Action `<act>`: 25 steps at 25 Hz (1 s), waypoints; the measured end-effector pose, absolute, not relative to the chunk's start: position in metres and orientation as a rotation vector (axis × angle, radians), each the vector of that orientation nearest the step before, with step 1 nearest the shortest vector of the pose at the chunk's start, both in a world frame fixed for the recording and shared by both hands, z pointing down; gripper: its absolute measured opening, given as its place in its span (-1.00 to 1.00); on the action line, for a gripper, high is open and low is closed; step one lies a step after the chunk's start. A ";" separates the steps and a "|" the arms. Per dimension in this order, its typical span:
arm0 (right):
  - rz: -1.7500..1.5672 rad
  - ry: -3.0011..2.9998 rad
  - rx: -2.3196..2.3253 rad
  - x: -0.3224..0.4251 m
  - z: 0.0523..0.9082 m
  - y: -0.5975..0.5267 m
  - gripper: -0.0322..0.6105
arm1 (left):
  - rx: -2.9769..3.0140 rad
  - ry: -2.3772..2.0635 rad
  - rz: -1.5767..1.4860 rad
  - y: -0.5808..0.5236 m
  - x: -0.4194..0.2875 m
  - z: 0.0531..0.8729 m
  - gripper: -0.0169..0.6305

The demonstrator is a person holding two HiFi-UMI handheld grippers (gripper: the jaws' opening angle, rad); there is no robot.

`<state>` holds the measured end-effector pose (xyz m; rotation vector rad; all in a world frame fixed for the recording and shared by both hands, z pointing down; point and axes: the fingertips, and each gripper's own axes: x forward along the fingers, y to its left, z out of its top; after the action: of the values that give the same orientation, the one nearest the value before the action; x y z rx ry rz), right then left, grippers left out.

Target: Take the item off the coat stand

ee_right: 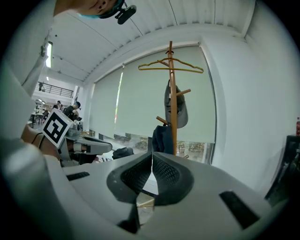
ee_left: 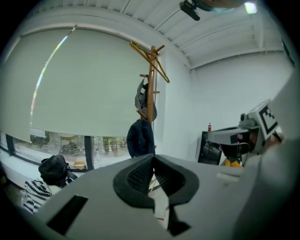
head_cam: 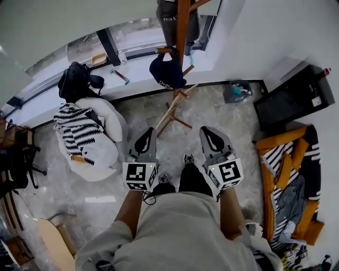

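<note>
A wooden coat stand (head_cam: 181,32) rises by the window, ahead of me. A dark navy cap (head_cam: 167,71) with white lettering hangs low on it, and a grey item (head_cam: 168,16) hangs higher up. In the left gripper view the stand (ee_left: 150,84) carries a wire hanger (ee_left: 152,58), the grey item (ee_left: 142,98) and the navy cap (ee_left: 140,138). My left gripper (head_cam: 145,138) and right gripper (head_cam: 211,136) are held side by side in front of my waist, well short of the stand. Both are shut with nothing between the pads (ee_left: 153,157) (ee_right: 152,154).
A white armchair (head_cam: 108,124) with a striped cloth stands to the left, with a black backpack (head_cam: 77,79) on the sill behind it. A black cabinet (head_cam: 294,98) and an orange rack of clothes (head_cam: 286,174) are on the right. An office chair (head_cam: 18,159) is at far left.
</note>
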<state>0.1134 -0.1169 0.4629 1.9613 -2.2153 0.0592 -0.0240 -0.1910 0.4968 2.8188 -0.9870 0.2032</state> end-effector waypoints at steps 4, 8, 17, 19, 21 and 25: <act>0.039 -2.299 1.854 0.121 0.466 -0.156 -0.89 | 2.765 -1.114 0.219 -0.211 -0.026 0.497 -0.92; 0.002 -2.385 1.726 0.124 0.462 -0.194 -0.89 | 2.685 -1.239 0.231 -0.227 -0.029 0.499 -0.92; 0.004 -2.490 1.527 0.147 0.472 -0.261 -0.89 | 2.546 -1.443 0.272 -0.252 -0.014 0.504 -0.92; 0.012 -2.506 1.499 0.150 0.475 -0.272 -0.89 | 2.519 -1.470 0.279 -0.254 -0.011 0.507 -0.92; 0.021 -2.534 1.467 0.150 0.476 -0.283 -0.89 | 2.486 -1.512 0.288 -0.254 -0.012 0.509 -0.92; 0.034 -2.553 1.393 0.146 0.488 -0.297 -0.88 | 2.401 -1.593 0.308 -0.246 -0.015 0.517 -0.92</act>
<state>0.1462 -0.2968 0.4878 1.3930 -2.5530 0.0336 -0.0155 -0.2460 0.5165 2.4006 -1.5932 0.3085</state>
